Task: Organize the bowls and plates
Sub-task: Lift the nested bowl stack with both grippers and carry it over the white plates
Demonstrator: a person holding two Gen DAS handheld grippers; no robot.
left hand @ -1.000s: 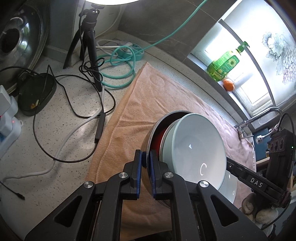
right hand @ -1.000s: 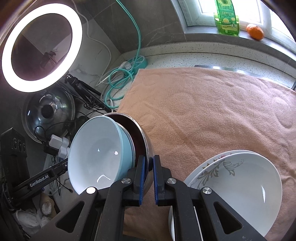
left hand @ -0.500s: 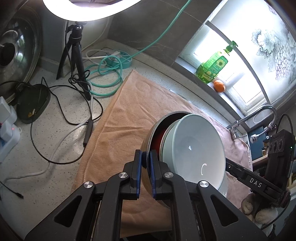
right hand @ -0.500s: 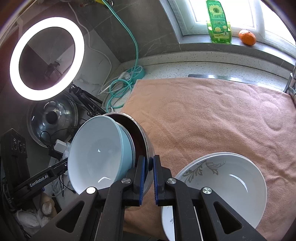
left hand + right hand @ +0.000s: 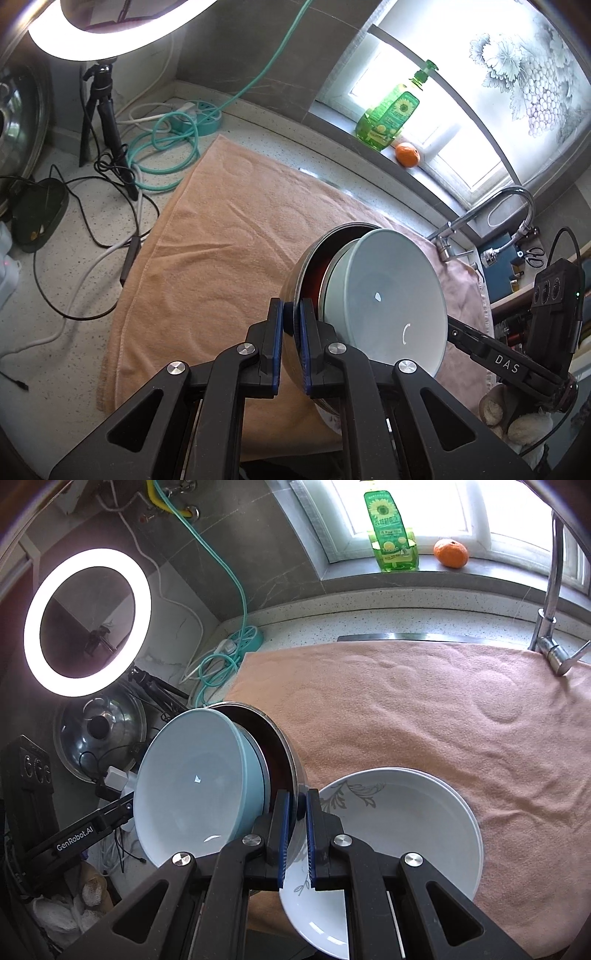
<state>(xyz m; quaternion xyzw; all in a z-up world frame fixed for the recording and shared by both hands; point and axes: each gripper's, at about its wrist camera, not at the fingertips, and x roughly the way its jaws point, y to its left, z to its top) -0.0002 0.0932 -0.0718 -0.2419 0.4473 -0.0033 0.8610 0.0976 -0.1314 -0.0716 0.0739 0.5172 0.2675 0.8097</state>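
While both grippers carry nested bowls, sorting is underway.
Left hand-held gripper (image 5: 291, 325) and right hand-held gripper (image 5: 295, 812) each pinch the steel bowl's (image 5: 295, 291) rim tight; a blue bowl (image 5: 195, 782) sits inside, lifted above the towel (image 5: 424, 709). Two white plates (image 5: 406, 812) lie stacked near right; the bowls still need setting down.

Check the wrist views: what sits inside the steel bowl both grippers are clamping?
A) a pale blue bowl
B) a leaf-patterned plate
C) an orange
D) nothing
A: the pale blue bowl is nested in the steel bowl, whose rim the left gripper and right gripper each pinch; the orange is on the windowsill and the leaf-patterned plate lies on the towel.
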